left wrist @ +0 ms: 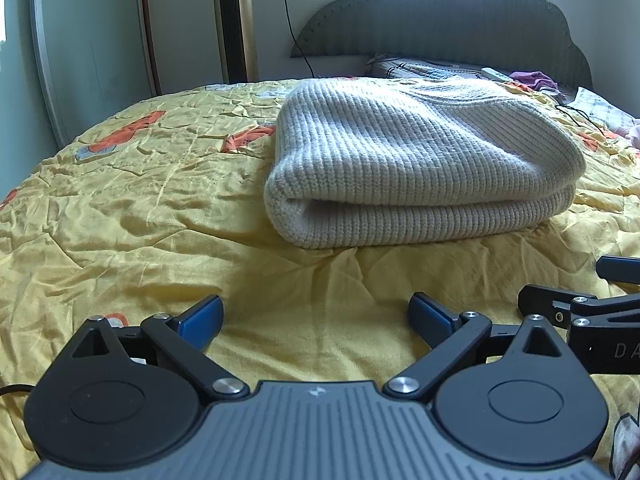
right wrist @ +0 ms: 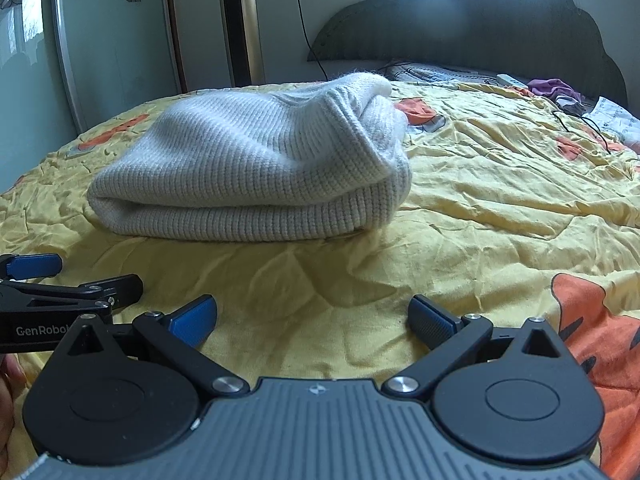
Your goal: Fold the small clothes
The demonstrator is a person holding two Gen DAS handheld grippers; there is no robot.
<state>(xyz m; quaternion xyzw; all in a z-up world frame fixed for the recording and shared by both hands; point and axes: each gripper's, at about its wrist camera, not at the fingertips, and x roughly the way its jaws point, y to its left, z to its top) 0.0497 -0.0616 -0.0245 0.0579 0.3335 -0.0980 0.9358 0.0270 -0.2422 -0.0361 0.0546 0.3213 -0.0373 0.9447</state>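
A pale grey ribbed knit garment lies folded in a thick bundle on the yellow bedspread. It also shows in the right wrist view, ahead and to the left. My left gripper is open and empty, low over the bedspread, a short way in front of the bundle. My right gripper is open and empty too, beside the left one. Each gripper shows at the edge of the other's view: the right one, the left one.
A dark padded headboard stands at the far end of the bed. A gold tower fan and a hanging black cable are by the back wall. A remote, purple cloth and a loose cable lie at the far right.
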